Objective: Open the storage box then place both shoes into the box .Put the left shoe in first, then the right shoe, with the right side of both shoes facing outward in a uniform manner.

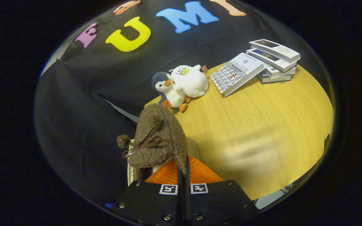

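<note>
A: Brown fleecy shoe up close, just ahead of the hand-held gripper, hanging over the near left edge of the desk.

B: Fingers drawn nearly together, pinching the edge of the shoe's collar on its right side. Looks held, judging by how it hangs.

A: Soft and light, by the look of it. Woolly upper, little bow and pom-pom dangling left. Likely to flop and swing from a thin pinch.

B: Collar rim a fair place to hold; firmer near the heel, probably. Something orange and ribbed just under the fingers, with a pale edge beside it. Possibly the box; hard to tell.

A: Pose: raised above the desk, tilted down and pointing toward the far side.

B: Plush toys and stacked books far off, well apart from the shoe.
</note>
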The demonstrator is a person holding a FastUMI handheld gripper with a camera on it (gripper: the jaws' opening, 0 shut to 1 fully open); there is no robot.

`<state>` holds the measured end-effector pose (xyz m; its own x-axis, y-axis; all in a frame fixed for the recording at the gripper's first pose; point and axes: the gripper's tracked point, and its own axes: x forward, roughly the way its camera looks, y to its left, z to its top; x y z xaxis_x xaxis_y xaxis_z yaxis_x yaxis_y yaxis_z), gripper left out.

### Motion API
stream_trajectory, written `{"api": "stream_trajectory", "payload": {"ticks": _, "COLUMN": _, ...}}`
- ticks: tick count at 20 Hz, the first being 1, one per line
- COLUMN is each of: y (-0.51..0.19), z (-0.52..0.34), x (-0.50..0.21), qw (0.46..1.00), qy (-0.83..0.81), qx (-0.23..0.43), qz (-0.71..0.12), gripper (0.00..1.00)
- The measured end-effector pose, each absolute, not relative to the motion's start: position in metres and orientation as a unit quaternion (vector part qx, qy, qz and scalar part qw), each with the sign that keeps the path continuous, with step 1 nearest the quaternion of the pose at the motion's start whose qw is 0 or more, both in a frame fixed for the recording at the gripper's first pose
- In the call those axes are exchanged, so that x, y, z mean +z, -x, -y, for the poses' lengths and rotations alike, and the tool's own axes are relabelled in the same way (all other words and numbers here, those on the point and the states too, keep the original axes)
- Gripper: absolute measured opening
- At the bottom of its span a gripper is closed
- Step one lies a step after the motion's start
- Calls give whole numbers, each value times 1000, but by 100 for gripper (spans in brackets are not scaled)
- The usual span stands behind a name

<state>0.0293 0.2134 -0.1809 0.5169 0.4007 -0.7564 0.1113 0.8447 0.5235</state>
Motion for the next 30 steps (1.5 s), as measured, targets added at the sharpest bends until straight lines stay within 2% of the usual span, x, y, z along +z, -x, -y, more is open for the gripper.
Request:
{"api": "stream_trajectory", "payload": {"ticks": 6, "y": -23, "z": -274, "x": -188, "qw": 819, "qy": -258, "qx": 117, "qz": -498, "gripper": 1}}
{"api": "stream_trajectory", "payload": {"ticks": 12, "y": -14, "z": -289, "x": -221, "qw": 818, "qy": -231, "qx": 96, "qz": -518, "gripper": 1}}
{"api": "stream_trajectory", "payload": {"ticks": 15, "y": -20, "z": -295, "x": -217, "qw": 816, "qy": -256, "qx": 104, "qz": -507, "gripper": 7}}
{"api": "stream_trajectory", "payload": {"ticks": 18, "y": -28, "z": -292, "x": -198, "qw": 836, "qy": -254, "qx": 112, "qz": -474, "gripper": 54}}
{"api": "stream_trajectory", "payload": {"ticks": 19, "y": -31, "z": -289, "x": -192, "qw": 843, "qy": -246, "qx": 115, "qz": -464, "gripper": 62}}
{"api": "stream_trajectory", "payload": {"ticks": 20, "y": -37, "z": -282, "x": -188, "qw": 851, "qy": -234, "qx": 115, "qz": -456, "gripper": 83}}
{"api": "stream_trajectory", "payload": {"ticks": 22, "y": -38, "z": -273, "x": -177, "qw": 866, "qy": -219, "qx": 118, "qz": -434, "gripper": 98}}
{"api": "stream_trajectory", "payload": {"ticks": 30, "y": -53, "z": -207, "x": -113, "qw": 922, "qy": -152, "qx": 119, "qz": -336, "gripper": 98}}
